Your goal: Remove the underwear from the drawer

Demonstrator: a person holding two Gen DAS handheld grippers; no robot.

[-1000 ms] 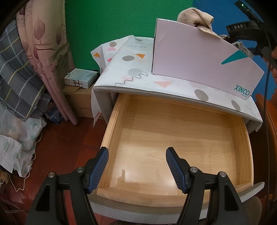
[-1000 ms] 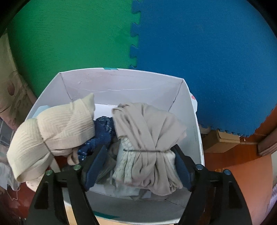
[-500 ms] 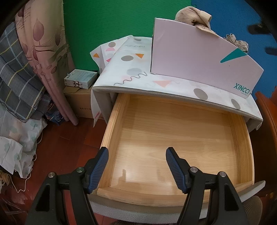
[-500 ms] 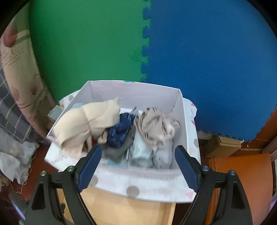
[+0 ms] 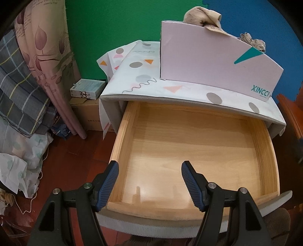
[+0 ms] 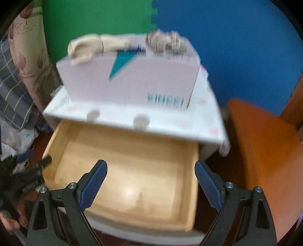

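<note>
The wooden drawer is pulled out and shows only bare wood inside; it also shows in the right wrist view, blurred. A pink cardboard box stands on the cabinet top, with rolled beige underwear and grey-beige underwear sticking out; the box and the rolls also show in the right wrist view. My left gripper is open and empty over the drawer's front left. My right gripper is open and empty above the drawer's front.
The cabinet top has a patterned white cover. Curtains and plaid fabric hang at the left, with cardboard boxes on the floor beside the cabinet. An orange wooden chair stands right of the cabinet. Green and blue foam mats cover the wall.
My right gripper has let go of the grey-beige underwear in the box and has pulled back and down to above the drawer. My left gripper has barely moved.
</note>
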